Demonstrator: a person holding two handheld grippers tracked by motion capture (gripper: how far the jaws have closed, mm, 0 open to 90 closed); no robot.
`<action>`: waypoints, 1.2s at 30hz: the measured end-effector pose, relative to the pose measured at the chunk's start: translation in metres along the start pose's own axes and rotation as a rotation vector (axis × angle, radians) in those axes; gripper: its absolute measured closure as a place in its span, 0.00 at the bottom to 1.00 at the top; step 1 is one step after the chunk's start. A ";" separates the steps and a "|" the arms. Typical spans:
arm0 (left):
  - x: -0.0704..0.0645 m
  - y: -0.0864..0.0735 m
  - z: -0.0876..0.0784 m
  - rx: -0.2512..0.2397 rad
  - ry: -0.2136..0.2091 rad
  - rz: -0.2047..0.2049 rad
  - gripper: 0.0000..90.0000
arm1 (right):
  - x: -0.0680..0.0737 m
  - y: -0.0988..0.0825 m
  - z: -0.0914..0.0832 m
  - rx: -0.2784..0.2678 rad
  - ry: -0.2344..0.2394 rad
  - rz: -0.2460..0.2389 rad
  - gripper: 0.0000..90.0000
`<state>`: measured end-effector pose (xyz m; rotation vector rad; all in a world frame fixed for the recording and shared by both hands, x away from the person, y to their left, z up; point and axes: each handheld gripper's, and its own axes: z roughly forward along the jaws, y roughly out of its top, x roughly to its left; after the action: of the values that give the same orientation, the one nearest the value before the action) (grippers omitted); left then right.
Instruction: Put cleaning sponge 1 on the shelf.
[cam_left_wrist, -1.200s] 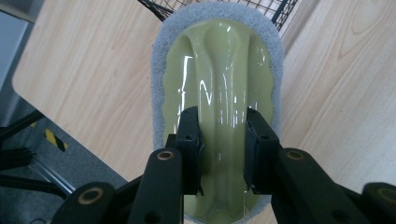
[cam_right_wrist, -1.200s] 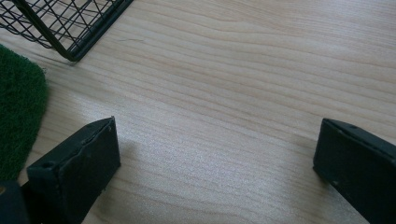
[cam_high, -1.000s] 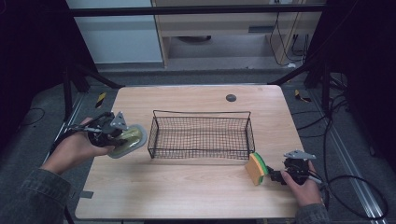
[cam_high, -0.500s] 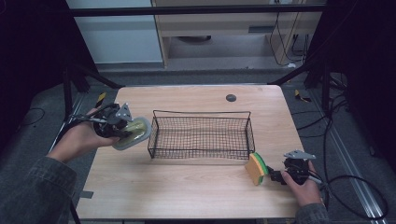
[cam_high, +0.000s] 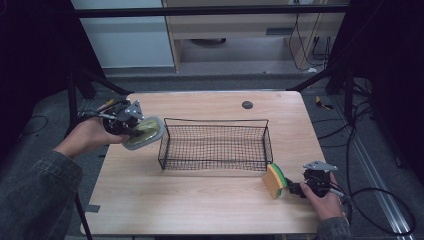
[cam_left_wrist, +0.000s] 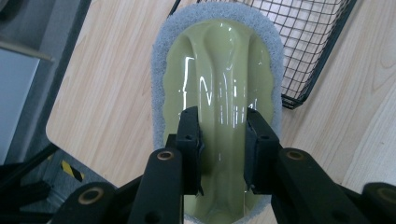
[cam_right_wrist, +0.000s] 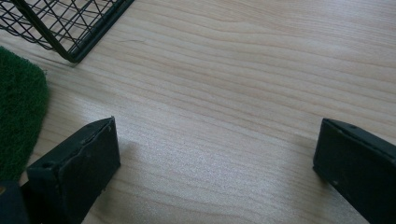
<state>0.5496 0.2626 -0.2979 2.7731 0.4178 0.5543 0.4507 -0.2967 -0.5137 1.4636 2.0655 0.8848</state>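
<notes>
1 scrubber (cam_left_wrist: 219, 88) sits pinched in my left gripper (cam_left_wrist: 223, 149). My right gripper (cam_right_wrist: 215, 154) is wide open. The scrubber could bump the basket (cam_high: 215, 145) rim and slip.

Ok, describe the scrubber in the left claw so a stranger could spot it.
Start at the wire basket mid-table, then look just past its left end. The scrubber, held there by the left claw, is a glossy pale-green oval rimmed in grey fleece, unlike the yellow-and-green sponge.
</notes>
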 end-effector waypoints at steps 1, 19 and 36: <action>0.001 0.001 0.000 0.000 0.003 0.006 0.79 | 0.000 0.000 0.000 0.000 0.000 -0.001 0.01; 0.002 0.017 -0.015 -0.047 0.084 -0.003 0.79 | 0.001 0.000 0.000 -0.001 -0.002 -0.003 0.02; -0.016 0.046 -0.017 -0.078 0.113 0.090 0.79 | 0.000 0.001 0.000 0.003 0.004 -0.009 0.01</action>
<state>0.5386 0.2191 -0.2733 2.7052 0.2896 0.7354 0.4515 -0.2965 -0.5136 1.4537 2.0754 0.8818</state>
